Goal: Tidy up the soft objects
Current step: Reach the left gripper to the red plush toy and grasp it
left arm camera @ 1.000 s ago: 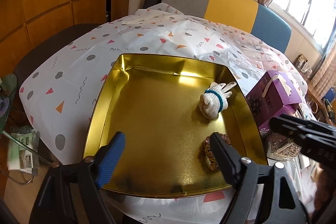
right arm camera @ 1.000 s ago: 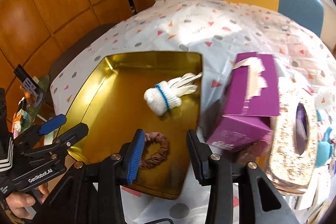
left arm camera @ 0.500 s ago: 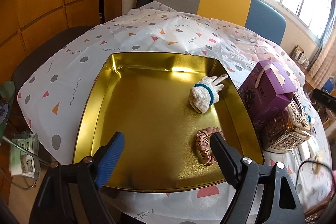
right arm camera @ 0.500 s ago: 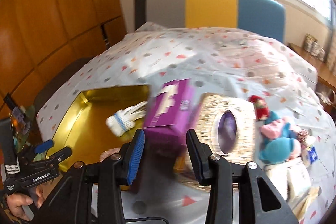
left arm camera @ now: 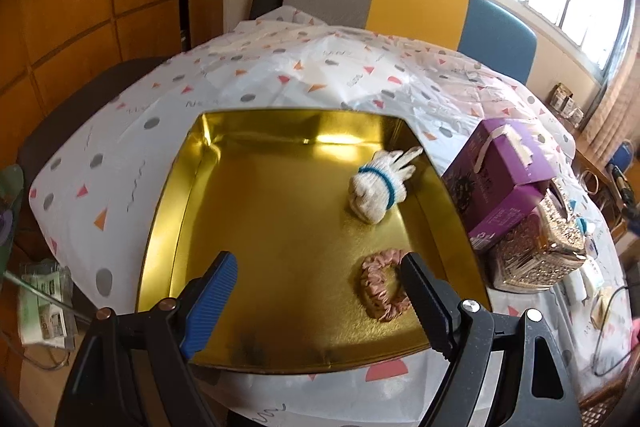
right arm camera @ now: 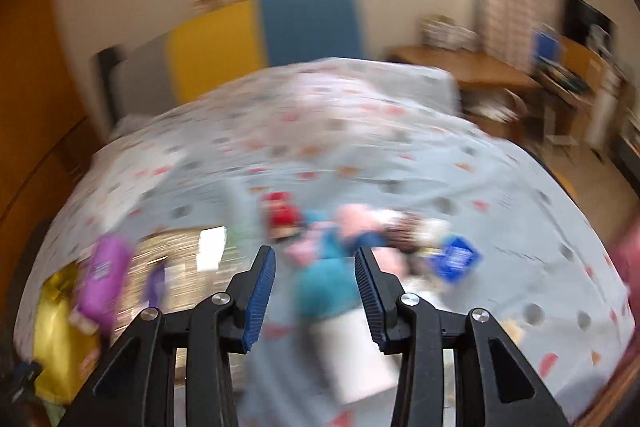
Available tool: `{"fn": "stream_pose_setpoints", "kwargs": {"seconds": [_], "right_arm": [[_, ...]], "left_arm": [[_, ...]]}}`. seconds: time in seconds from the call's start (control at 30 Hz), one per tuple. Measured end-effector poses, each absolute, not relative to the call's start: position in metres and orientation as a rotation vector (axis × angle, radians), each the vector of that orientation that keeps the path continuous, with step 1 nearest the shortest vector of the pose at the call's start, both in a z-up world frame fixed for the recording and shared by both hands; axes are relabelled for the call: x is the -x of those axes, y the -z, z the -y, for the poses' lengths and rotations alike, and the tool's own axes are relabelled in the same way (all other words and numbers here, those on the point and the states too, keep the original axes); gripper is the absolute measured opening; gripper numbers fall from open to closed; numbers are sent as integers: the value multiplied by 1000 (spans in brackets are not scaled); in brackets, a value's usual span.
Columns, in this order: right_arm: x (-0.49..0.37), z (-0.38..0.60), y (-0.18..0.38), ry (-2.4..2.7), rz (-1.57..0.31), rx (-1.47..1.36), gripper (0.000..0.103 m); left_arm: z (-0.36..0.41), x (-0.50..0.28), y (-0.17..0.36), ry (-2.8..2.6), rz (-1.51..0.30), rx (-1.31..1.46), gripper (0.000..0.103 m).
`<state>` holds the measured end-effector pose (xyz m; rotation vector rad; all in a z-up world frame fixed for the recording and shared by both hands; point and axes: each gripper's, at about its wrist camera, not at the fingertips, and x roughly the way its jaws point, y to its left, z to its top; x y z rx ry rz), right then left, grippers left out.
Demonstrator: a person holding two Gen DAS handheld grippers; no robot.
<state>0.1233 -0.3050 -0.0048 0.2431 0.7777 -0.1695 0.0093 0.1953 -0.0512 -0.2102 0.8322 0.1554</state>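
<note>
The left gripper [left arm camera: 316,279] is held spread and empty above the near edge of the gold tray [left arm camera: 168,211]. Only its view shows the tray's contents clearly: a pink scrunchie [left arm camera: 380,287] lies flat just beside the right finger, and a rolled white glove [left arm camera: 378,183] lies farther in, its long axis diagonal, fingers pointing to the tray's far right corner. The right gripper [right arm camera: 315,279] is seen part-open and empty over a blurred pile of soft toys [right arm camera: 340,239], visible only there.

White rolled glove [left arm camera: 378,185] with blue band, pink scrunchie [left arm camera: 382,287], apart in gold tray [left arm camera: 280,227]
</note>
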Motion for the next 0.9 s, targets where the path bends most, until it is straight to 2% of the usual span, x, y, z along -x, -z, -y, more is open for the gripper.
{"fn": "stream_pose_setpoints", "kwargs": {"seconds": [0.27, 0.53, 0.9], "right_arm": [[-118, 402, 65, 363, -845, -448, 41], [-111, 420, 72, 349, -855, -588, 41], [-116, 420, 82, 293, -897, -646, 41]], "left_arm": [[-173, -25, 23, -86, -796, 158, 84], [-106, -66, -27, 93, -737, 49, 84], [32, -176, -57, 367, -904, 57, 82]]}}
